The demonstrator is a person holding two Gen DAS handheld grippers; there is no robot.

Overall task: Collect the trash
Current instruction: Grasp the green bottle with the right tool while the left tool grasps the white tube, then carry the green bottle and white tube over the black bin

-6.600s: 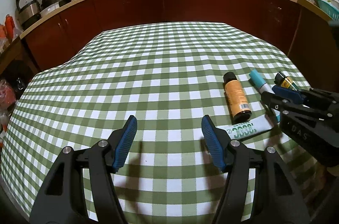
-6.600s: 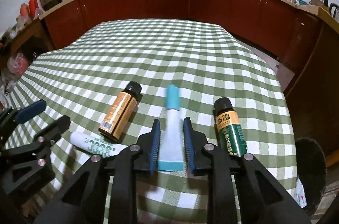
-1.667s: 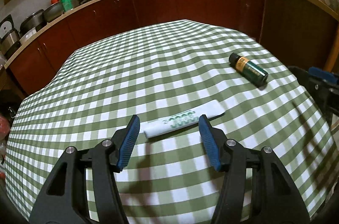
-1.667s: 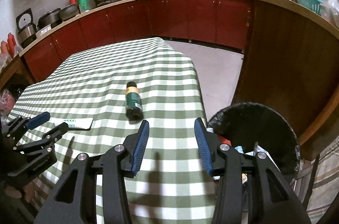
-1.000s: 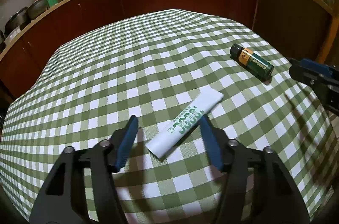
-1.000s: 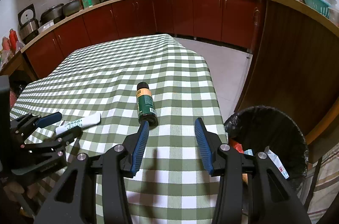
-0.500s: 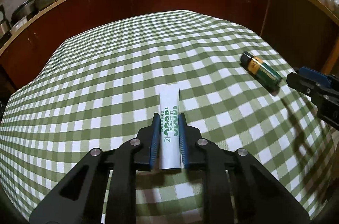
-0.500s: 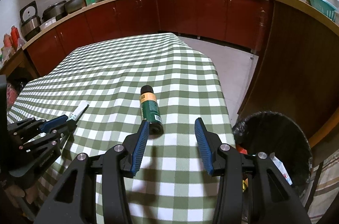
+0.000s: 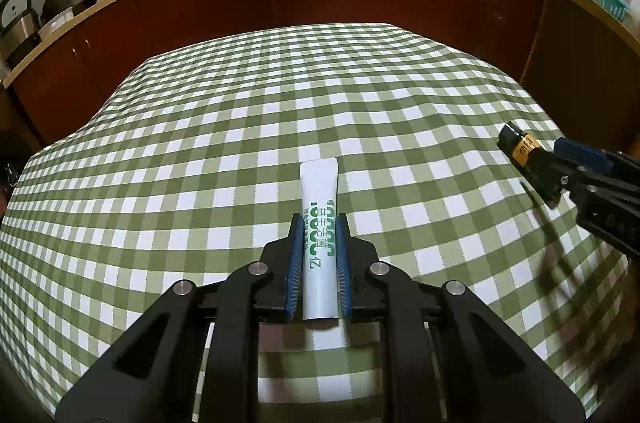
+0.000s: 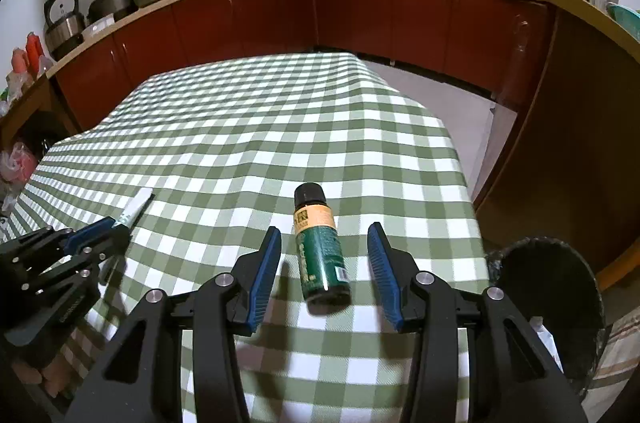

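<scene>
White tube [image 9: 319,223]: flat, green print, lengthwise between blue pads of left claw [image 9: 319,229], pads pressing both its sides; crimped flat end pointing away, over checked table [image 9: 240,143]. In right view, same tube seen edge-on, poking out of claw at left.

Green bottle [image 10: 320,255]: small, black cap, tan band under cap, green label below. Lying on side on table near right edge, cap pointing away. Black trash bin [image 10: 552,303] beside table edge, off to right.

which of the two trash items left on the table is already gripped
The white tube with green print: the left gripper is shut on it. The green bottle with the black cap only lies between the right gripper's open fingers, untouched.
</scene>
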